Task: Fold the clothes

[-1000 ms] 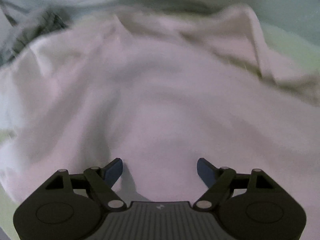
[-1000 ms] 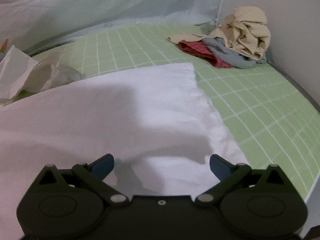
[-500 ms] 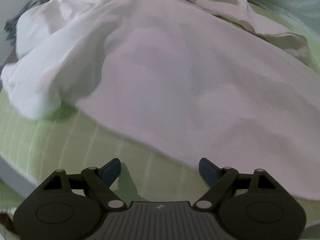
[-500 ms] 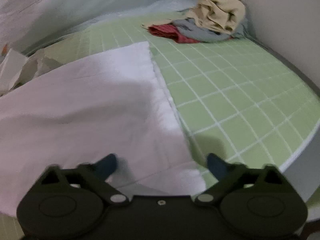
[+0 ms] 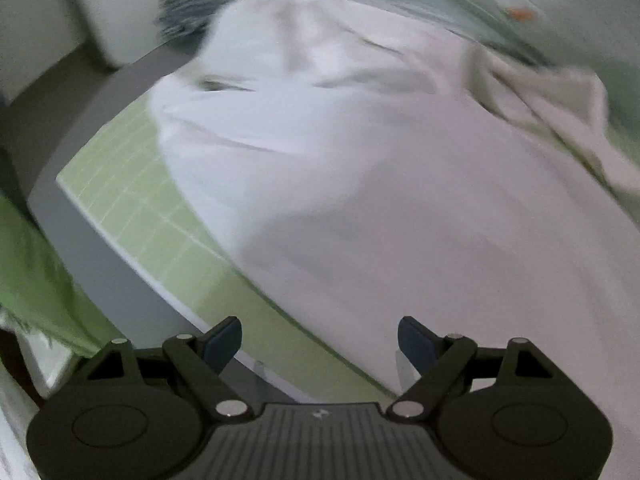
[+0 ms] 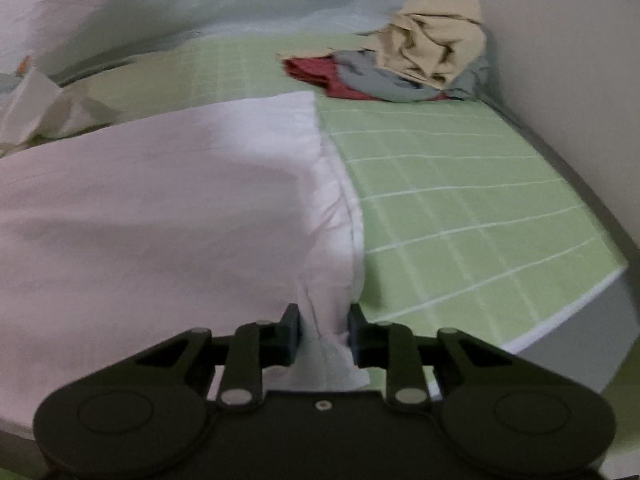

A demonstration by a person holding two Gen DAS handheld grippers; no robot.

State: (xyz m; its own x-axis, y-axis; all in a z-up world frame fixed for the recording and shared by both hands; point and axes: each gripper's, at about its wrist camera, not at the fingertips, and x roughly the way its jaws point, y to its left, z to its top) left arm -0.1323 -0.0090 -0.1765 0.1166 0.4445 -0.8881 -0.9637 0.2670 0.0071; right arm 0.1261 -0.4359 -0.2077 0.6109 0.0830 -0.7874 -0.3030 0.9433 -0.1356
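Presently the white garment (image 6: pixel 160 208) lies spread over the near part of the bed (image 6: pixel 460 184), which is covered by a green sheet with a white grid. Its hemmed side edge runs from mid-bed toward the near edge, and the near corner of that hem is bunched up between the fingers of the right gripper (image 6: pixel 323 332). Those fingers are drawn close together and pinch the gathered fabric; a small tail of cloth hangs out below them, above the gripper body.

From the left wrist view, the same white garment (image 5: pixel 400 200) covers most of the bed, rumpled at its far end, with its near border lying diagonally across the green sheet (image 5: pixel 132 200) close to the near edge. Left gripper (image 5: pixel 320 336) sits at that near edge, fingers spread wide, nothing between them; the right fingertip (image 5: pixel 416 340) is just at the garment's border, though contact cannot be confirmed. This view is blurred.

At the far right corner of the bed, against the wall, lies a pile of clothes (image 6: pixel 416 64): beige on top, grey beneath, red at the bottom, well apart from the white garment. Pale blue bedding (image 6: pixel 200 4) runs along the far edge
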